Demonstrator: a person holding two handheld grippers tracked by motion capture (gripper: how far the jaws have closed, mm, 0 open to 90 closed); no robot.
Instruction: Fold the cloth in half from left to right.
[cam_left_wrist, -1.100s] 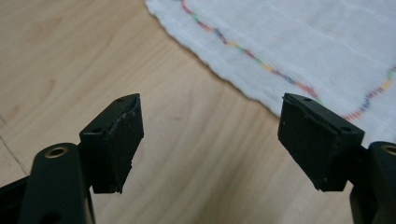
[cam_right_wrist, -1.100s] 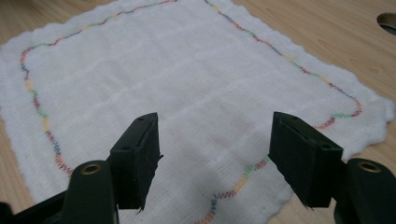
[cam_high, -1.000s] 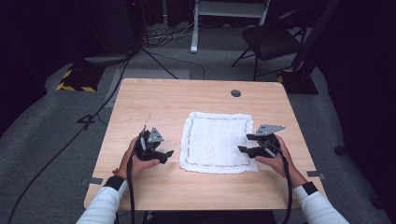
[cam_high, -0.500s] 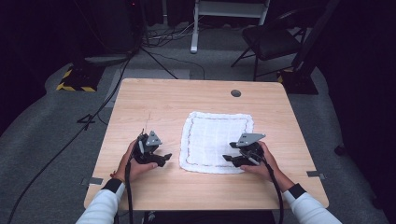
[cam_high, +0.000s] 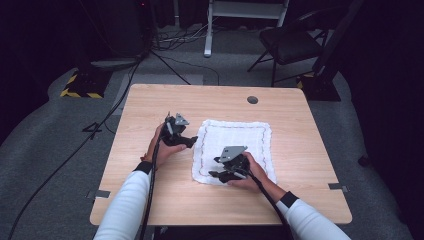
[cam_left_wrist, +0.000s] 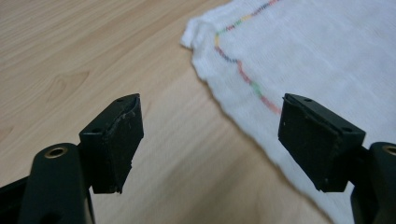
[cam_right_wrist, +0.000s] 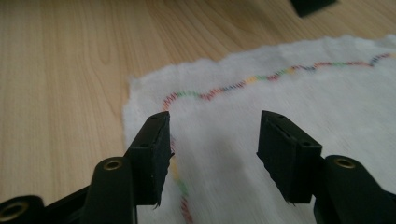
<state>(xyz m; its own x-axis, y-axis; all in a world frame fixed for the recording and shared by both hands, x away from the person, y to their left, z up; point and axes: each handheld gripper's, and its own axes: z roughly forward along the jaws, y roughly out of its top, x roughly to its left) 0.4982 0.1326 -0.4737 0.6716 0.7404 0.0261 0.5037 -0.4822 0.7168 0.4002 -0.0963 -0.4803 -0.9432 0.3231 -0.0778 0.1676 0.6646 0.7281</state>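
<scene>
Both grippers moved inward over the flat cloth (cam_high: 235, 150); jaws open, empty, right gripper (cam_high: 216, 168) just closing.

We see a light wooden worktop (cam_high: 150, 200), roughly square, standing on grey carpeted floor (cam_high: 45, 150). A white cloth (cam_high: 250, 140) lies flat on it, right of its middle, with a thin multicoloured stitched line running just inside its edges. Near the far edge we make out a small round dark grommet (cam_high: 252, 99) set into the wood. The cloth's corners look slightly rumpled, and bare wood surrounds it on every side.
</scene>
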